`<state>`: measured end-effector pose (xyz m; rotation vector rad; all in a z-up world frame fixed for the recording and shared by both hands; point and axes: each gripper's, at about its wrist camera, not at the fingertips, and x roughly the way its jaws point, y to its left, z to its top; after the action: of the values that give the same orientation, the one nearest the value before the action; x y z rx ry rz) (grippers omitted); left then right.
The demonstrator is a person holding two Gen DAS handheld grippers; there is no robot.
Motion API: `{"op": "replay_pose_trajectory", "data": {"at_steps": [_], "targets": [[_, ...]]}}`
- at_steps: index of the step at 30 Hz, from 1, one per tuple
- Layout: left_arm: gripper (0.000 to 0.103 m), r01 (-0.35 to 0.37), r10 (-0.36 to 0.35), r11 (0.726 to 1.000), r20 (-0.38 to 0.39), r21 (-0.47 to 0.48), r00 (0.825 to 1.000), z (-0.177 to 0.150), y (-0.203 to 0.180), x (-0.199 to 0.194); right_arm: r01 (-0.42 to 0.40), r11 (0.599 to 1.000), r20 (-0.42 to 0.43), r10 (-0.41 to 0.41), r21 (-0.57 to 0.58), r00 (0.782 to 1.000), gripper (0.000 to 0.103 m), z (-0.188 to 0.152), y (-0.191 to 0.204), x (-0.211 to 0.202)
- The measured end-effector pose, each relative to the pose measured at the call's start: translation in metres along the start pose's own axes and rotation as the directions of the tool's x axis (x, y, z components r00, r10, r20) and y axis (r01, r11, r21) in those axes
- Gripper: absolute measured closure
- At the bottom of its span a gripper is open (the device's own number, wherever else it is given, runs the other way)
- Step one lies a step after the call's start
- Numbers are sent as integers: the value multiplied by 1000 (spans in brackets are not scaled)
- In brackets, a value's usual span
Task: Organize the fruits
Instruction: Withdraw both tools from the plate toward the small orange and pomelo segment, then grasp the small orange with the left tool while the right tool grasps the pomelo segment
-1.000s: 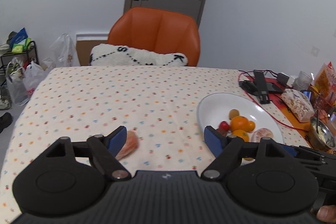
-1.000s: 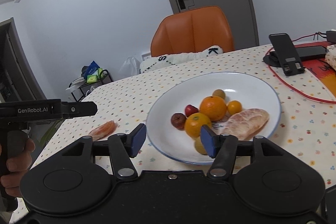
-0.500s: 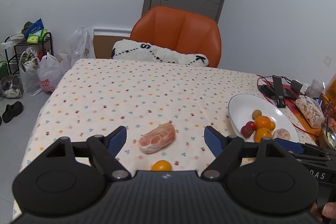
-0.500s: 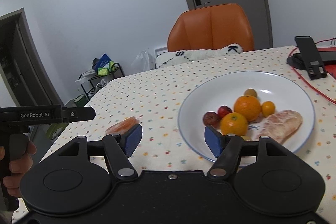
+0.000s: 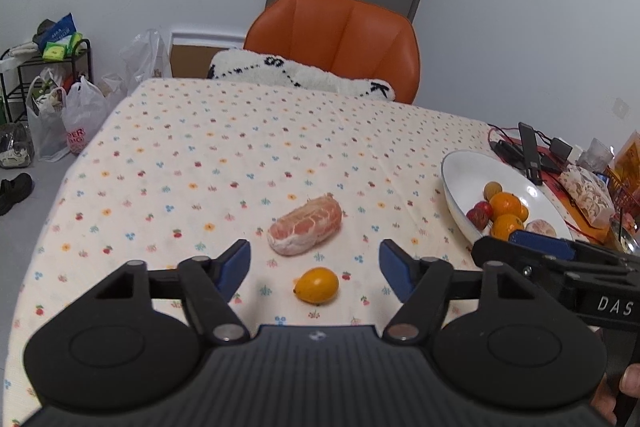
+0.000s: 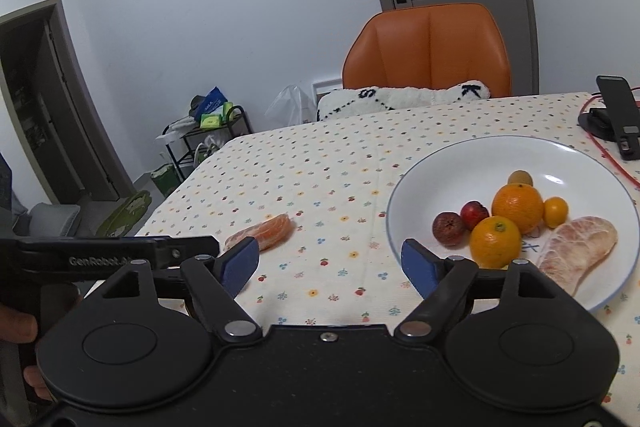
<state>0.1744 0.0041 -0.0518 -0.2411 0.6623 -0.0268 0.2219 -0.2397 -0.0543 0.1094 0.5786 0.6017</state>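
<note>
A peeled pomelo segment (image 5: pixel 306 225) lies on the dotted tablecloth, and a small yellow kumquat (image 5: pixel 317 285) sits just in front of it. My left gripper (image 5: pixel 315 263) hovers open above the kumquat, holding nothing. The white plate (image 6: pixel 452 163) at the right holds two oranges (image 6: pixel 517 202), red fruits (image 6: pixel 474 214), a kumquat and another pomelo segment (image 6: pixel 578 253). My right gripper (image 6: pixel 331 264) is open and empty beside the plate's left rim. The loose pomelo segment (image 6: pixel 262 233) lies beyond its left finger.
An orange chair (image 5: pixel 340 39) with a white cushion stands at the table's far edge. A phone stand (image 6: pixel 616 115), red cable and snack packets (image 5: pixel 586 189) crowd the right side. Bags and a rack (image 5: pixel 48 99) sit on the floor at the left.
My left gripper has pulled back and turned left, bringing the pomelo segment and the kumquat between its fingers. My right gripper has shifted left, so the plate now sits further right.
</note>
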Motion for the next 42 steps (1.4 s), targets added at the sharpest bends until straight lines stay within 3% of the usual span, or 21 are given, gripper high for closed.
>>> {"op": "replay_pose_trajectory", "data": {"at_steps": [8,10,11,27,42], "targets": [[58,18,-18,1000,-62,1,998,-10,0,19,-12,1000,-8,12,-11,1000,25,0,6,6],[74,18,-18,1000,-83,1,996,-13,1,24,-16,1000,-11,16,-14,1000,25,0,8,8],[76,17,-17,1000,-91,1,996,-14,2,26,-19,1000,-13,19,-15,1000,25,0,9,9],[77,-30,27,998,-40,-63,999,-3,49,14,-68,996,-65,64,-53,996,26,6,41,49],[77,-71,71,985,-3,-155,997,0,102,0,-94,994,-168,85,-50,982,26,2,72,99]]}}
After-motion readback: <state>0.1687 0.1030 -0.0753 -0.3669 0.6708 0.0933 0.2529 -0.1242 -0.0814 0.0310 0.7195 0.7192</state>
